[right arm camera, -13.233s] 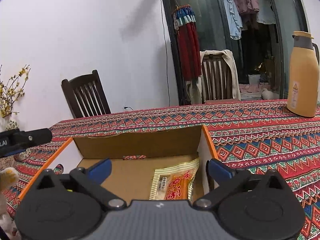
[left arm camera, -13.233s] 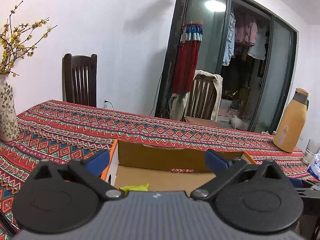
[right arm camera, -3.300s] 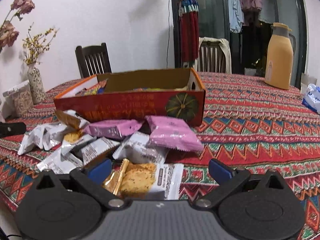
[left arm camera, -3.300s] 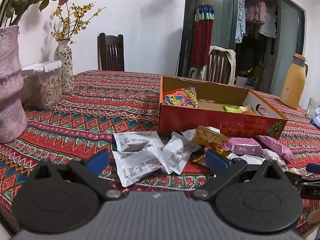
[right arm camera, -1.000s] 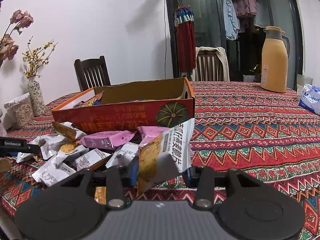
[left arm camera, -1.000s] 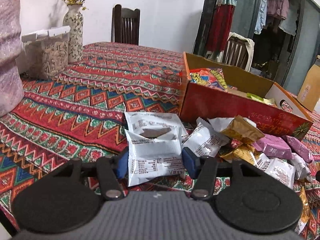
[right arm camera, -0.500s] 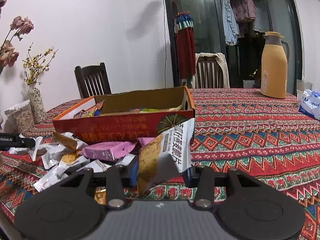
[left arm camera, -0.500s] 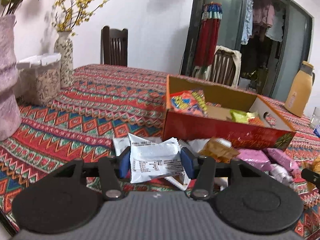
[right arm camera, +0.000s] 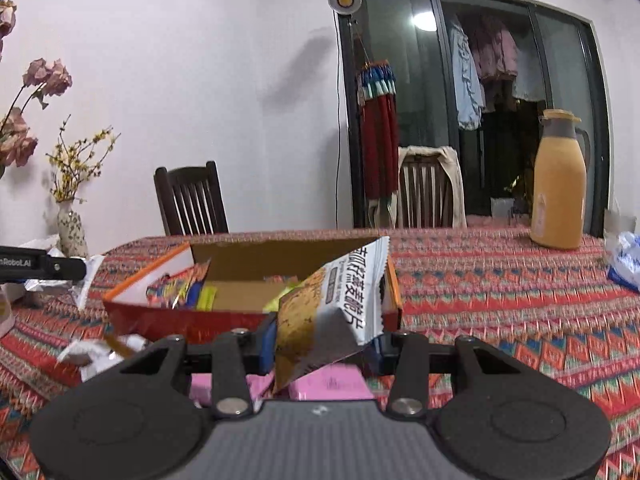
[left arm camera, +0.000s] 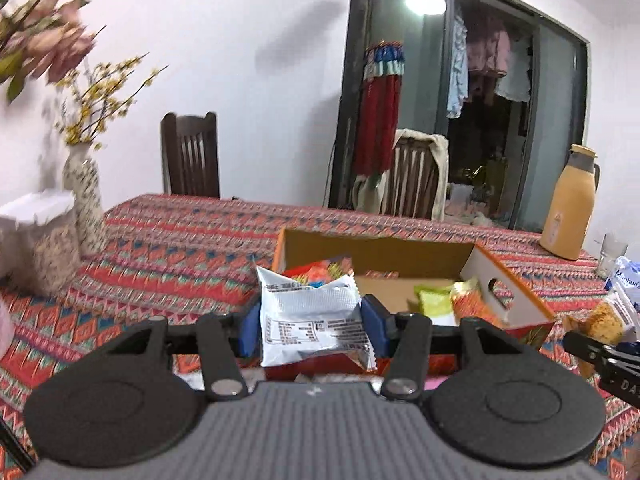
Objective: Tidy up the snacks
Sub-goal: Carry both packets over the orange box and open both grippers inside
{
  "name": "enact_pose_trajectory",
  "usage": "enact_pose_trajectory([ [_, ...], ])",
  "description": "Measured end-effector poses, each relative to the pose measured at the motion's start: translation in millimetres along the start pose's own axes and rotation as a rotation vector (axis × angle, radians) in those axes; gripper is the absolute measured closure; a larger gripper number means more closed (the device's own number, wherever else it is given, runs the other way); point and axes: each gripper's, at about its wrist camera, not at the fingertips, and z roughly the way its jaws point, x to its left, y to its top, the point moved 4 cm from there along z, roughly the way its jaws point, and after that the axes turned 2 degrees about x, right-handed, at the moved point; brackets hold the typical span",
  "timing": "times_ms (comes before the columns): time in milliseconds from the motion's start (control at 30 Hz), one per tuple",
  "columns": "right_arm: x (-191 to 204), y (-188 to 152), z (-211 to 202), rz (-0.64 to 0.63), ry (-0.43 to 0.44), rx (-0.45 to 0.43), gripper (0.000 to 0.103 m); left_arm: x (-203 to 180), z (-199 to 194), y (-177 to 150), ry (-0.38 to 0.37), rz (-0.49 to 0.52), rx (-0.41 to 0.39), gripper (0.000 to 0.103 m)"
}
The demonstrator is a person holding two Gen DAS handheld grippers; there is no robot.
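My left gripper (left arm camera: 310, 330) is shut on a silver-white snack packet (left arm camera: 308, 320), held in the air just in front of the open red cardboard box (left arm camera: 508, 280). The box holds a colourful chip bag (left arm camera: 320, 266) and green and orange packets (left arm camera: 434, 300). My right gripper (right arm camera: 324, 344) is shut on a white and brown cracker packet (right arm camera: 336, 312), raised before the same box (right arm camera: 160, 314). Pink packets (right arm camera: 328, 386) and white packets (right arm camera: 92, 354) lie on the tablecloth below. The left gripper's tip (right arm camera: 52, 266) shows at the left edge.
A yellow thermos (right arm camera: 558, 188) stands at the far right of the table. Vases (left arm camera: 86, 196) and a white-lidded container (left arm camera: 40, 248) stand at the left. A blue-white pack (right arm camera: 624, 260) lies at the right edge. Chairs (right arm camera: 190, 200) stand behind the table.
Both grippers have risen and moved closer to the box with their packets. The loose pile has dropped below both views.
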Motion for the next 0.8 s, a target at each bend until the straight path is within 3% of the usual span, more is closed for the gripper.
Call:
enact_pose_trajectory([
  [267,1.5,33.0,40.4,-0.025,0.014,-0.012,0.061,-27.1,18.8,28.0,-0.021,0.033,-0.044,0.050],
  [533,5.5,58.4,95.7,-0.030,0.034,0.022,0.061,-44.5,57.0,49.7,-0.038,0.033,-0.037,0.050],
  [800,3.4,49.4,141.1,-0.007,0.020,0.068,0.061,-53.5,106.7,44.7,-0.018,0.032,-0.010,0.050],
])
